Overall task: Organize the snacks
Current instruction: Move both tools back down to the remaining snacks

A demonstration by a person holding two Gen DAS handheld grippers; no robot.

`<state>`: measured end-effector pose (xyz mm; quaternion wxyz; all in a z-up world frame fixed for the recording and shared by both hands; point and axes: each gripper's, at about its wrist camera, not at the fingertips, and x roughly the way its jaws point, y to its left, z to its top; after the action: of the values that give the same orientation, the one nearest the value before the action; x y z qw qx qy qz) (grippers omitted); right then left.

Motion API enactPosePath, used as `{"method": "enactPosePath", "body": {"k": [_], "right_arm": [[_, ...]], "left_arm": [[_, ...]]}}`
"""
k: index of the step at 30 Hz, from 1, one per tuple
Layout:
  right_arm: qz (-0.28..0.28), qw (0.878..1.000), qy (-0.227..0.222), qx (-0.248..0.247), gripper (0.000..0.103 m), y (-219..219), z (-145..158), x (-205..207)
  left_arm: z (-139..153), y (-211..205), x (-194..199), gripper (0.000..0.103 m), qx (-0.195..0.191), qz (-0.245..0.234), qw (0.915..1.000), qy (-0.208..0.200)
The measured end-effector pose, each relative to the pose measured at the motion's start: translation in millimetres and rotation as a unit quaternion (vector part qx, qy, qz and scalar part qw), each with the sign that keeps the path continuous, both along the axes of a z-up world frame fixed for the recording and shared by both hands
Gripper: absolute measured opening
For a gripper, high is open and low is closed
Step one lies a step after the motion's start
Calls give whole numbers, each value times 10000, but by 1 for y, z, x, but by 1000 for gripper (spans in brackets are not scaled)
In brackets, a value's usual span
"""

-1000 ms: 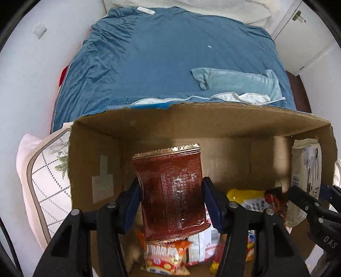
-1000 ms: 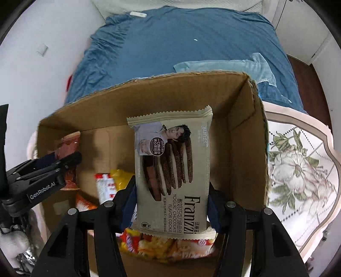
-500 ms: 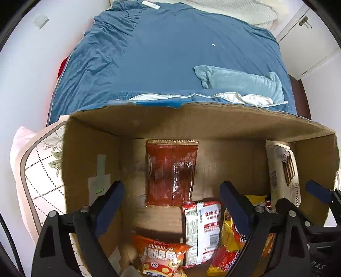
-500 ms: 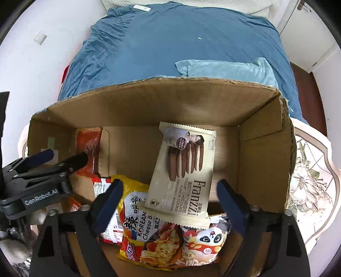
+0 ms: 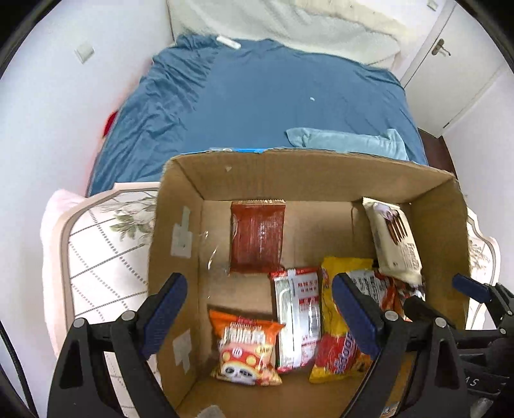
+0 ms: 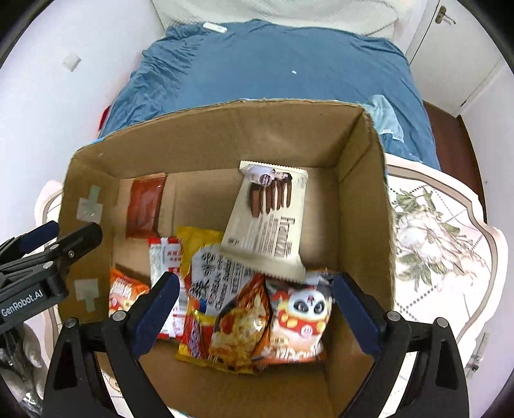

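Blue bedsheet (image 5: pixel 257 106) w/ towel (image 5: pixel 347 141), floral cushion (image 6: pixel 430 231) beside

Bedroom with a bed (image 5: pixel 273 106) under a blue sheet, white walls around it.

A light-blue towel (image 5: pixel 347 141) lies on the bed's near right part; a white quilt (image 5: pixel 289 22) is bunched at its far end, with a small white remote (image 5: pixel 228 41) beside it. Left of the bed a wall switch (image 5: pixel 84 53) sits on the white wall; right of the bed stand white cupboard doors (image 5: pixel 456 70) over dark wooden floor (image 6: pixel 443 122). Daylight is even and soft.
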<state>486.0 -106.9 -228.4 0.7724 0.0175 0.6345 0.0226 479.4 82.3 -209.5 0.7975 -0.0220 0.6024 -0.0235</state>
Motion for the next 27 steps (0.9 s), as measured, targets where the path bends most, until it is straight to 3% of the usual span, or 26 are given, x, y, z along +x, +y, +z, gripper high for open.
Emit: {"method": "enactPosePath", "body": {"k": [8, 14, 22, 27], "right_arm": [[67, 9981, -601, -146, 98, 6, 41, -48], [70, 9967, -795, -152, 99, 8, 60, -73], [52, 9958, -911, 13, 99, 5, 79, -114], [-31, 9978, -620, 236, 99, -7, 63, -151]], "left_arm": [[38, -8, -50, 92, 160, -54, 9982, -578], [57, -6, -76, 92, 169, -27, 9969, -772], [77, -3, -116, 92, 92, 58, 9956, -931], [74, -3, -151, 92, 31, 156, 9959, -896]]}}
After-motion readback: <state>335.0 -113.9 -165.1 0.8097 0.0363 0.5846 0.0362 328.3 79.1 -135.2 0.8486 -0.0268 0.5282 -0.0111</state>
